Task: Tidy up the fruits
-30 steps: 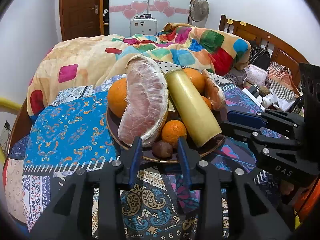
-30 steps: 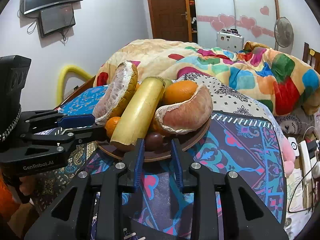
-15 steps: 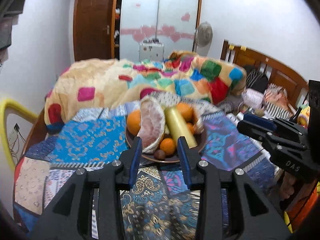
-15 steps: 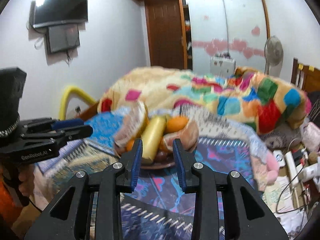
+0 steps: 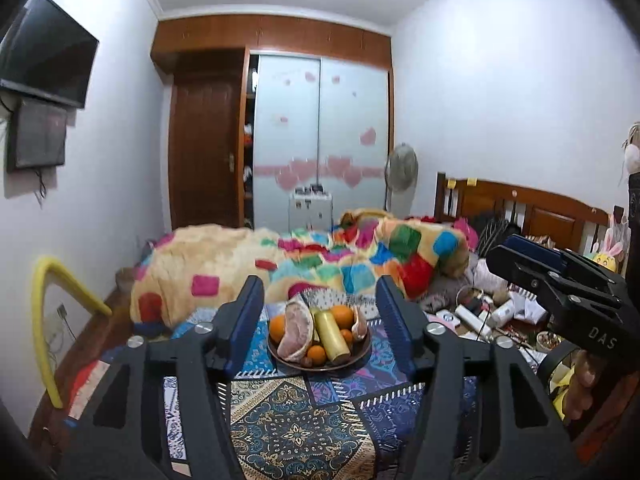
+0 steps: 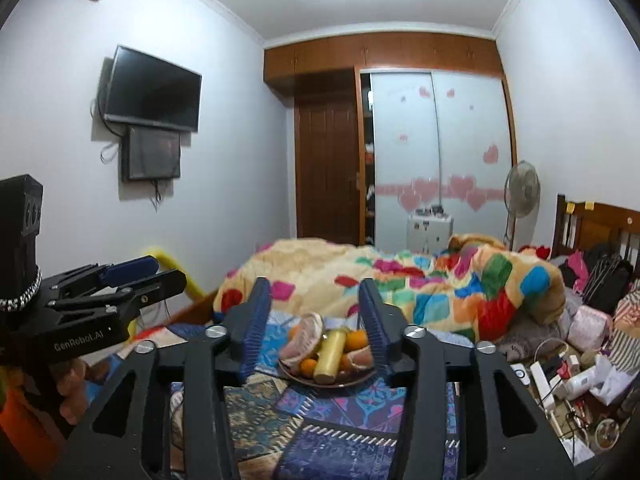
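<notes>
plate (image 5: 298, 364) sits on patterned cloth (image 5: 296, 428) on the bed's near end; on it, pomelo segment (image 5: 295, 330) left, cylinder (image 5: 330, 335) centre, oranges (image 5: 343, 315) behind and in front; quilt (image 5: 304, 264) behind plate; wardrobe (image 5: 320, 140) beyond; tv (image 6: 152, 94) on left wall; clutter (image 6: 568, 372) right.

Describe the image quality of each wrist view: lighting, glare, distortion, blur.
Left wrist view: ceiling light blows out the top edge, fisheye bows the walls, dark corners; the fruit plate is small but fairly sharp between the left gripper fingers. Right wrist view: same ceiling glare and curvature; right gripper looms large, plate slightly soft.
</notes>
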### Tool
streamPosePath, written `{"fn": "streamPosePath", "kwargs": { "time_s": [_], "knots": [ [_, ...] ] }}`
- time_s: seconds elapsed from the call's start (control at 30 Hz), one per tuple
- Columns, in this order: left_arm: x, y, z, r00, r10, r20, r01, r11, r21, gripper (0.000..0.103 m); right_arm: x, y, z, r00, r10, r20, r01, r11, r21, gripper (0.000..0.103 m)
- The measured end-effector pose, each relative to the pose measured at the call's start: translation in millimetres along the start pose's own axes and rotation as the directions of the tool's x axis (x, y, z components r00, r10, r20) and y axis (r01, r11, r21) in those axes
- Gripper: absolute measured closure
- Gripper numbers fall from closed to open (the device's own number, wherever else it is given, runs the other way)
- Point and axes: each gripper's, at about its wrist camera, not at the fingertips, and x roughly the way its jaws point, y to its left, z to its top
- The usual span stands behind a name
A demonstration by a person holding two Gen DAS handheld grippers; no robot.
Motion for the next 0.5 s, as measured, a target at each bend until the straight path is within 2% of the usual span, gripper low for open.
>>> {"fn": "streamPosePath", "kwargs": {
  "time_s": [0.1, 0.17, 0.23, 0.4, 0.5],
  "knots": [
    [-19.5, -3.8, 2.1, 0.999, 0.008, 0.035, -0.009, 1.0, 0.003, 0.034, -11.4, 7.8, 2.0, 0.999, -0.009, 0.031, 0.01, 1.0, -0.009, 0.055],
    [-27.7, -4.8, 2.8, 0.999, 0.008, 0.044, -0.009, 1.0, 0.002, 0.029, -18.1, 12.0, 2.6, 0.999, -0.015, 0.048, 0.016, 1.0, -0.012, 0.047],
    [-34.0, -5.5, 2.0, 0.999, 0.008, 0.053, -0.008, 1.0, 0.0, 0.022, -24.8, 15.5, 1.4, 0.997, -0.025, 0.069, 0.026, 1.0, -0.007, 0.033],
    [-45.6, -8.0, -2.6, 0.997, 0.032, 0.071, -0.032, 0.999, 0.011, 0.007, -27.2, 16.7, -2.7, 0.996, -0.04, 0.084, 0.04, 0.999, 0.002, 0.018],
    [-47.8, -8.7, -5.5, 0.996, 0.043, 0.077, -0.043, 0.999, 0.008, 0.003, -29.4, 16.3, -4.8, 0.994, -0.061, 0.094, 0.06, 0.998, 0.007, 0.009]
  ]
}}
